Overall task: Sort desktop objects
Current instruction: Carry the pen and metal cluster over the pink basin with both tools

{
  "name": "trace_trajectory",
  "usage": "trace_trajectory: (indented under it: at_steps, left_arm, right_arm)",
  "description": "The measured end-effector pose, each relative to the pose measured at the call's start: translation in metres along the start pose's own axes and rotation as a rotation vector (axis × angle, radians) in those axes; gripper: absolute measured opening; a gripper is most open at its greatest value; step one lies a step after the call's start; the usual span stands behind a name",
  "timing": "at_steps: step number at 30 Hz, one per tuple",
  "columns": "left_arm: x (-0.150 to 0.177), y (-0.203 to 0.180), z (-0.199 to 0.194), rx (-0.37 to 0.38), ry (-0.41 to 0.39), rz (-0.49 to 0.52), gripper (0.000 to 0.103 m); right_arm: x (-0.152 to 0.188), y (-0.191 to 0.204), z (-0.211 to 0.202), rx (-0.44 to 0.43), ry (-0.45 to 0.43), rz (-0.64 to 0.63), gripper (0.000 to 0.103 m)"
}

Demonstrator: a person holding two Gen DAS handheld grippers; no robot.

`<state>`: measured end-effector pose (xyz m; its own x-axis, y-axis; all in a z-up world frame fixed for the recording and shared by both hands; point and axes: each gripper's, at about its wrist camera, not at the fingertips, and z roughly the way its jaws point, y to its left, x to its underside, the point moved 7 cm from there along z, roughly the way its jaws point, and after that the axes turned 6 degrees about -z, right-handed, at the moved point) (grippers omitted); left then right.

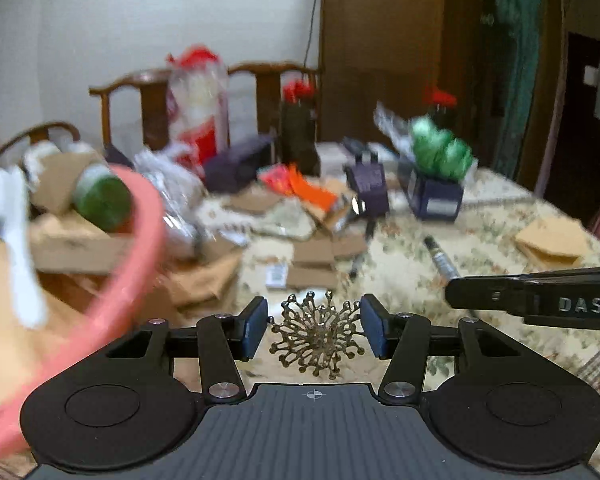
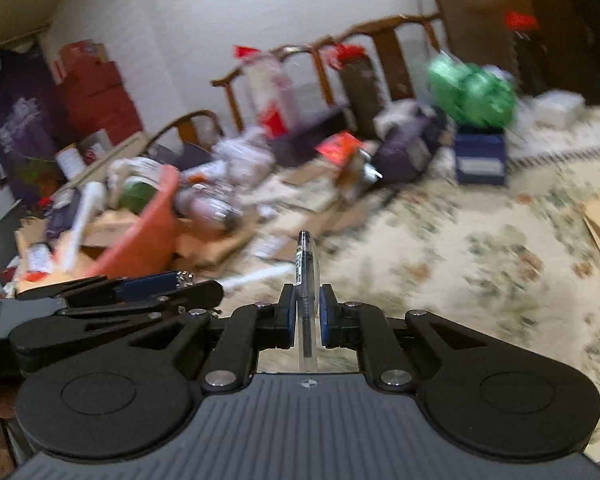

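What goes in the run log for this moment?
left claw: shut on metal ornament | right claw: shut on pen | pink basin: left, holds clutter | both items not yet dropped

Clutter pile (image 2: 308, 152) left — bare tablecloth (image 2: 480, 248) right

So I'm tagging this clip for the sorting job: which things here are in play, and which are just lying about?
In play:
- left tongs, shut on the spiky metal ornament
- right tongs, shut on the clear pen
- pink basin, already holding items

Lying about:
- green ribbon bundle
- navy box
- brown envelopes
- wooden chairs
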<state>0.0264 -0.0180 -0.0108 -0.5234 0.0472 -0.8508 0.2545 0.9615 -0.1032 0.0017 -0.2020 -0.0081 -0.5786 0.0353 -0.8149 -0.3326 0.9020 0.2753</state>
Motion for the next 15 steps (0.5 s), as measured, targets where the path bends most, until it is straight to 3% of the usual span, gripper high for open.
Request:
trace_trajectory:
  at_steps: [6, 15]
  left_arm:
    - [-0.037, 0.023, -0.060, -0.038, -0.140, 0.009, 0.053]
    - [-0.069, 0.104, -0.099, -0.241, -0.245, -0.026, 0.053]
  right_arm:
    - [-0.039, 0.061, -0.014, -0.059, -0.067, -0.081, 0.013]
    - [-0.085, 0.159, 0.019, -0.168, -0.100, -0.187, 0.013]
